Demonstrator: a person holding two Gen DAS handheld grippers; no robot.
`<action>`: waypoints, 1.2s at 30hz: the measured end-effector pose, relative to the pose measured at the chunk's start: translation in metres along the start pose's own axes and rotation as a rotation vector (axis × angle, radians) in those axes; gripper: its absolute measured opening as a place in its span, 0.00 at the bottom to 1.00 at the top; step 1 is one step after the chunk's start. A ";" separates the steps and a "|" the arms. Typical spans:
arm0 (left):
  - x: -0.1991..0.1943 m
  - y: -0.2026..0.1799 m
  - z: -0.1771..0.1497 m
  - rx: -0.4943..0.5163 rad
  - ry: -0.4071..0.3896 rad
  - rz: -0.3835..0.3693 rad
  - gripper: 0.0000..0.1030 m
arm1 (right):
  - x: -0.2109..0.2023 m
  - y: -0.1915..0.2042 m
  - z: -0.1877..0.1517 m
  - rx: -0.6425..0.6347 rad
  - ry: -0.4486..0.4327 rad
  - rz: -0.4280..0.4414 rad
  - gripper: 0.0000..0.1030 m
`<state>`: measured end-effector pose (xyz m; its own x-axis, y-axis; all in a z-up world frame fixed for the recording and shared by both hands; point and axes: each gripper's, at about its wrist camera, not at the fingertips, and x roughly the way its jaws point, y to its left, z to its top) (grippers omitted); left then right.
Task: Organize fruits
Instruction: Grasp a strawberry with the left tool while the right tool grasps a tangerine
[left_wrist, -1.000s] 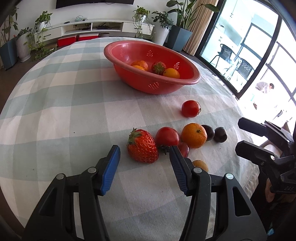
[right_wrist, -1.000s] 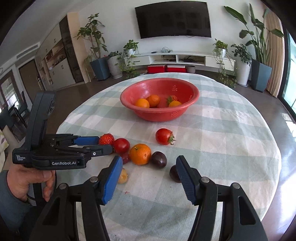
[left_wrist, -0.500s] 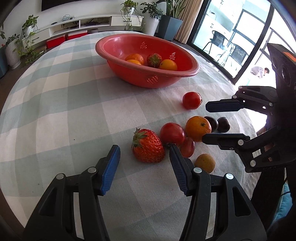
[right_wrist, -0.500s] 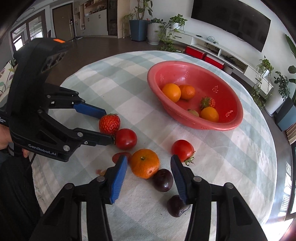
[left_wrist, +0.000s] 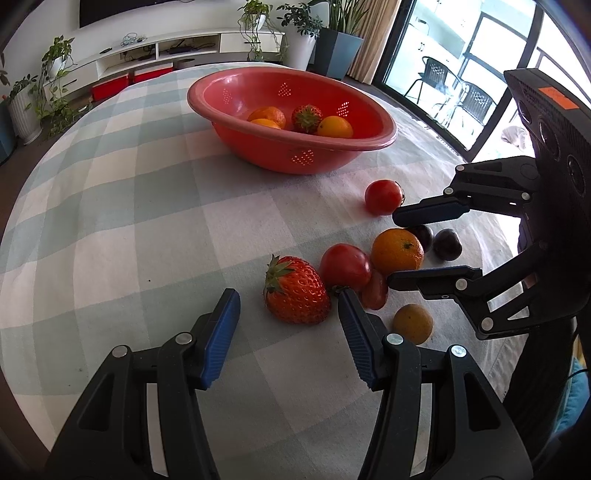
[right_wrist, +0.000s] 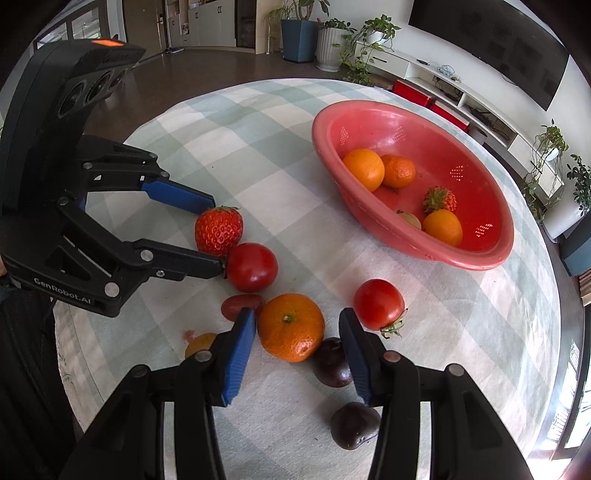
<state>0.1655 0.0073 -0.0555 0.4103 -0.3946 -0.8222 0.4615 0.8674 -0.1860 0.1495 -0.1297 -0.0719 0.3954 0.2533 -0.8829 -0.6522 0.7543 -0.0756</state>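
A large strawberry (left_wrist: 295, 291) lies on the checked tablecloth between the fingers of my left gripper (left_wrist: 286, 297), which stands open around it; the left pad is clear of the fruit. An orange (right_wrist: 291, 326) sits between the pads of my right gripper (right_wrist: 295, 319), with a small gap at the right pad, so that gripper is open too. In the right wrist view the left gripper (right_wrist: 218, 234) straddles the strawberry (right_wrist: 218, 230). The red colander bowl (right_wrist: 406, 110) beyond holds oranges and a strawberry.
Around the orange lie two tomatoes (right_wrist: 251, 267) (right_wrist: 378, 302), a small dark red fruit (right_wrist: 242, 304), two dark plums (right_wrist: 332, 363) (right_wrist: 354, 424) and a small yellow-orange fruit (right_wrist: 201, 341). The table edge runs close behind the plums.
My right gripper swung in from the table edge, rolled, dropped over the orange and narrowed its jaws. The left gripper stayed over the strawberry.
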 end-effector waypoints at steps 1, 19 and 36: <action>0.000 0.000 0.000 0.000 0.001 -0.004 0.52 | 0.000 -0.001 0.000 -0.002 0.005 0.006 0.49; 0.003 0.000 0.006 0.018 0.041 -0.033 0.52 | 0.022 0.010 0.025 -0.324 0.233 0.066 0.51; 0.005 -0.004 0.009 0.036 0.058 -0.054 0.40 | 0.017 0.010 0.022 -0.327 0.215 0.103 0.39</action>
<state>0.1729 -0.0005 -0.0536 0.3381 -0.4216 -0.8414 0.5100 0.8335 -0.2127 0.1642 -0.1043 -0.0777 0.1951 0.1590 -0.9678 -0.8667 0.4898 -0.0942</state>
